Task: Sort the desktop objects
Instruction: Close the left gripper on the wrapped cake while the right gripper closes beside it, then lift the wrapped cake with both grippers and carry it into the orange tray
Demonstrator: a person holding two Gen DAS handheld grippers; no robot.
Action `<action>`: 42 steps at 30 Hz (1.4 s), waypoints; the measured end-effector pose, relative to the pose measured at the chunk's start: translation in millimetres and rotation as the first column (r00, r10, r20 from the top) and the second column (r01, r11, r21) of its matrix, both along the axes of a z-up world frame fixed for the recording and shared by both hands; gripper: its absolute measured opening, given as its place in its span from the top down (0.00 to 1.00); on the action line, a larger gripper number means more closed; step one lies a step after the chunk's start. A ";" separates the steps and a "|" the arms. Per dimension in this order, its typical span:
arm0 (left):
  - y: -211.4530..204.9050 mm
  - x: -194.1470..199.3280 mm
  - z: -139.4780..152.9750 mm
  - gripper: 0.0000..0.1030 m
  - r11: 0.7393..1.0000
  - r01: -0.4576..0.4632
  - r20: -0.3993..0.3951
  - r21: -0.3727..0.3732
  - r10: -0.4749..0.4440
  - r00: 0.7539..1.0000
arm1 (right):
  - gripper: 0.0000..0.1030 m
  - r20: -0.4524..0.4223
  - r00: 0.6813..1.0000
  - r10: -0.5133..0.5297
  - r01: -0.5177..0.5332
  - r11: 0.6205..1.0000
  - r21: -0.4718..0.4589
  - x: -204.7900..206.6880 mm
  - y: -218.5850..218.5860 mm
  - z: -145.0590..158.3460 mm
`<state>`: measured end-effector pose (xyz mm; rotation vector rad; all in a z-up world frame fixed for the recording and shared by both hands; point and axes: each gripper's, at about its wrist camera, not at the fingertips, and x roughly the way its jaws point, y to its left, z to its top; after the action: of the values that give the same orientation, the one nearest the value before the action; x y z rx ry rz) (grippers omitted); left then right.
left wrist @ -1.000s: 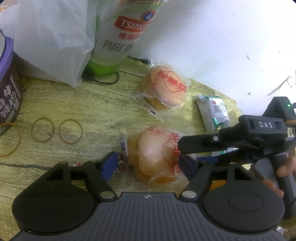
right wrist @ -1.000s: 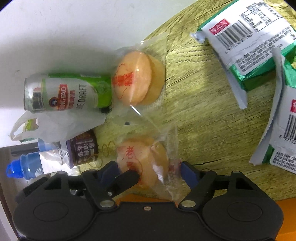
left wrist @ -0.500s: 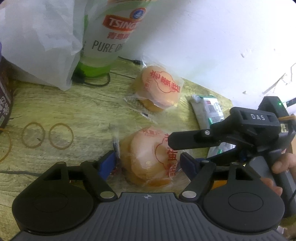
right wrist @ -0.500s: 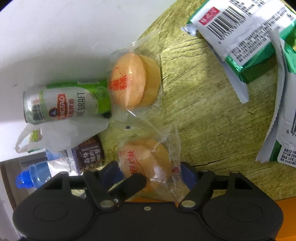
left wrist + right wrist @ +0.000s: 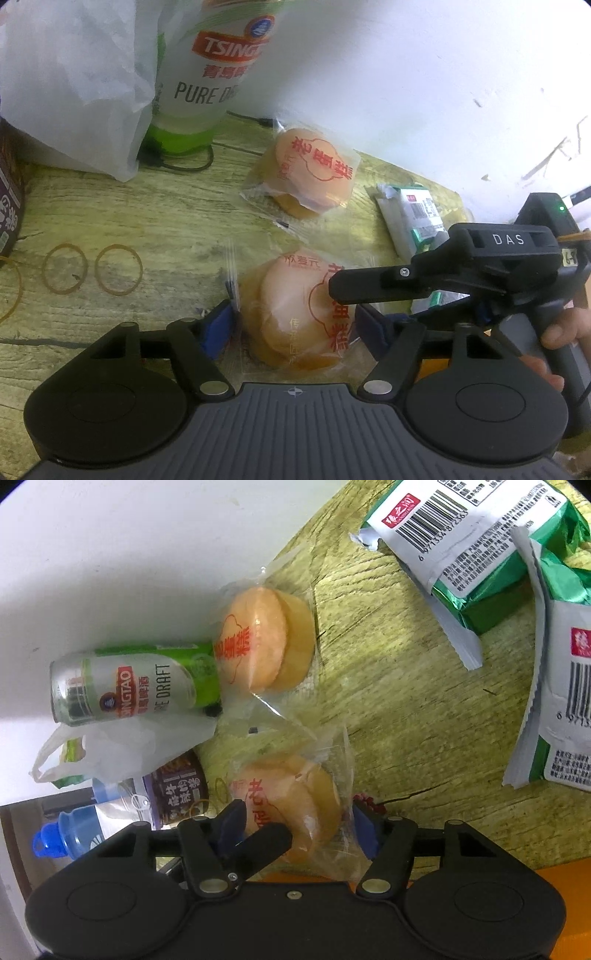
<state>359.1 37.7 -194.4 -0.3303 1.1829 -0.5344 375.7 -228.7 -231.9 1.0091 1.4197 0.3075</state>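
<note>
A: Item one, the grippers?

B: Left gripper [image 5: 297, 326]: blue-padded fingers [image 5: 218, 326] spread apart, one on each side of the near wrapped cake [image 5: 295, 317]. I cannot tell whether the pads touch the wrapper. Right gripper [image 5: 297, 829]: fingers likewise apart around the same cake [image 5: 291, 808], coming in from its other side; one black finger of it crosses over the cake's right edge in the left view. A hand [image 5: 557, 332] grips its handle at the right.

A: The cake itself?

B: Round, pale orange, sealed in clear film with red print. It lies flat on the wooden tabletop [image 5: 155, 221], between both pairs of fingers.

A: Other items, placed from that cake?

B: Second wrapped cake [image 5: 312, 173], just beyond it toward the wall, apart from it. Green snack packets [image 5: 413, 214], beyond and to its right; the right view shows two of them [image 5: 461, 550], barcodes up. Two rubber bands [image 5: 92, 269], to its left, side by side on the wood. Green beer can [image 5: 207, 81], standing further back on the left, well apart from it. White plastic bag [image 5: 74, 81], left of the can and leaning against it. Dark brown tub [image 5: 177, 790], further left, at the edge of the left view. Blue-capped bottle [image 5: 66, 838], past the tub, seen only from the right side.
</note>
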 end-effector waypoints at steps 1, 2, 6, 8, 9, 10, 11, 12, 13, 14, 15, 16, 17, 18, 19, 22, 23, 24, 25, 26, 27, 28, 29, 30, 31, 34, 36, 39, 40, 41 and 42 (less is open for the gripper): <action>-0.4 -0.9 1.0 0.32 1.000 0.004 0.003 0.002 -0.004 1.000 | 0.41 0.001 1.000 -0.002 0.002 1.000 -0.001 -1.1 -0.2 0.4; -0.6 -1.4 2.3 0.33 1.000 0.007 0.005 0.002 -0.007 1.000 | 0.41 0.004 1.000 -0.004 0.004 1.000 -0.002 -2.1 -0.6 1.3; -1.2 -3.3 9.8 0.33 1.000 0.008 0.022 -0.002 -0.008 1.000 | 0.41 0.023 1.000 -0.008 0.008 1.000 -0.003 -4.1 -2.2 8.1; -0.9 -5.1 14.5 0.33 1.000 0.006 0.033 -0.004 -0.006 0.999 | 0.41 0.037 0.999 -0.004 0.005 1.000 -0.004 -4.9 -2.9 12.6; -0.8 -6.0 16.7 0.33 1.000 0.005 0.038 -0.004 -0.005 0.999 | 0.41 0.044 0.999 -0.003 0.003 1.000 -0.005 -5.5 -2.9 15.0; -0.8 -7.1 18.7 0.33 1.000 0.005 0.044 -0.004 -0.005 0.999 | 0.41 0.050 0.999 -0.002 0.003 1.000 -0.005 -6.1 -2.8 17.1; -0.8 -8.4 20.5 0.34 1.000 0.005 0.050 -0.003 -0.004 0.999 | 0.41 0.056 0.998 -0.002 0.003 1.000 -0.006 -6.7 -3.1 19.3; -0.6 -9.9 22.5 0.34 1.000 0.003 0.056 -0.003 -0.003 0.998 | 0.41 0.063 0.998 -0.002 0.002 1.000 -0.006 -7.6 -3.0 22.0; -0.2 -11.6 24.6 0.34 1.000 0.002 0.063 -0.004 -0.002 0.998 | 0.41 0.071 0.997 -0.001 0.002 1.000 -0.006 -8.6 -2.8 24.5; 0.2 -13.3 26.7 0.34 1.000 0.001 0.069 -0.004 -0.001 0.998 | 0.41 0.079 0.997 0.000 0.000 1.000 -0.008 -9.5 -3.0 27.0; 0.6 -14.9 28.9 0.34 1.000 0.000 0.075 -0.005 0.000 0.997 | 0.41 0.089 0.996 0.003 -0.002 1.000 -0.010 -10.9 -2.6 30.1; 1.0 -16.8 31.2 0.34 1.000 0.000 0.081 -0.006 0.000 0.997 | 0.41 0.099 0.995 0.006 -0.005 1.000 -0.013 -12.6 -2.0 33.7; 1.3 -18.9 33.7 0.34 1.000 0.000 0.088 -0.007 0.001 0.996 | 0.41 0.109 0.994 0.008 -0.006 1.000 -0.015 -14.3 -0.9 36.9; 1.6 -20.9 36.1 0.34 1.000 -0.001 0.095 -0.008 0.002 0.995 | 0.41 0.118 0.993 0.009 -0.007 1.000 -0.016 -16.3 -0.5 40.1; 1.7 -23.2 38.6 0.34 1.000 -0.001 0.101 -0.009 0.002 0.995 | 0.41 0.126 0.992 0.008 -0.006 1.000 -0.016 -18.4 0.0 43.2; 1.6 -31.1 47.0 0.34 1.000 -0.001 0.119 -0.010 0.002 0.993 | 0.41 0.145 0.989 0.003 -0.002 1.000 -0.011 -25.4 -1.5 52.6; 1.5 -33.9 50.1 0.34 1.000 -0.001 0.126 -0.010 0.002 0.992 | 0.41 0.152 0.988 0.002 -0.001 1.000 -0.009 -28.3 -1.9 55.9; 1.5 -36.7 53.3 0.34 1.000 -0.001 0.132 -0.010 0.002 0.991 | 0.41 0.159 0.987 0.001 0.000 1.000 -0.008 -31.0 -2.1 59.1; 1.4 -39.5 56.4 0.34 1.000 -0.001 0.139 -0.010 0.002 0.990 | 0.41 0.166 0.986 0.001 0.001 1.000 -0.007 -33.8 -2.3 62.5; 1.3 -42.4 59.5 0.34 1.000 0.000 0.145 -0.010 0.002 0.989 | 0.41 0.172 0.985 0.000 0.001 1.000 -0.007 -37.5 -4.3 66.1; 1.2 -45.2 62.6 0.34 1.000 0.000 0.151 -0.010 0.002 0.988 | 0.41 0.179 0.984 -0.001 0.002 1.000 -0.006 -41.2 -4.5 69.2; 1.3 -48.7 66.1 0.34 1.000 0.001 0.157 -0.009 0.000 0.988 | 0.41 0.185 0.983 -0.001 0.002 1.000 -0.005 -45.0 -4.2 72.0; 1.5 -52.1 69.1 0.34 1.000 0.002 0.162 -0.007 -0.001 0.987 | 0.41 0.189 0.982 -0.001 0.002 1.000 -0.004 -48.5 -3.8 74.2; 1.3 -55.4 71.9 0.34 1.000 0.003 0.167 -0.006 -0.002 0.986 | 0.41 0.194 0.981 -0.002 0.002 1.000 -0.003 -52.8 -3.5 76.8; 1.2 -59.3 74.4 0.34 1.000 0.005 0.171 -0.004 -0.004 0.985 | 0.41 0.199 0.980 -0.002 0.002 1.000 -0.002 -56.4 -2.6 78.9; 1.0 -71.6 80.4 0.34 1.000 0.010 0.183 0.002 -0.010 0.983 | 0.41 0.208 0.978 0.000 0.000 1.000 -0.001 -69.0 0.3 84.3; 0.8 -80.0 83.1 0.34 1.000 0.013 0.187 0.006 -0.014 0.982 | 0.41 0.212 0.977 0.002 -0.002 1.000 -0.001 -77.7 1.2 87.1; 1.3 -93.5 85.9 0.34 1.000 0.018 0.191 0.014 -0.020 0.981 | 0.41 0.214 0.977 0.005 -0.005 1.000 -0.001 -91.6 2.6 89.1; 1.4 -97.8 86.4 0.34 1.000 0.020 0.191 0.018 -0.023 0.981 | 0.41 0.214 0.977 0.006 -0.006 1.000 0.000 -96.2 3.1 89.4; 1.4 -101.9 86.8 0.34 1.000 0.023 0.192 0.021 -0.026 0.981 | 0.41 0.214 0.977 0.006 -0.006 1.000 0.001 -100.9 3.3 89.2; 1.5 -106.1 87.1 0.34 0.999 0.025 0.192 0.025 -0.029 0.981 | 0.41 0.214 0.977 0.006 -0.006 1.000 0.002 -104.9 3.6 88.6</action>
<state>253.1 39.2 -107.3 -0.2376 1.0068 -0.5636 270.8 -225.1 -143.2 0.9445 1.2277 0.4101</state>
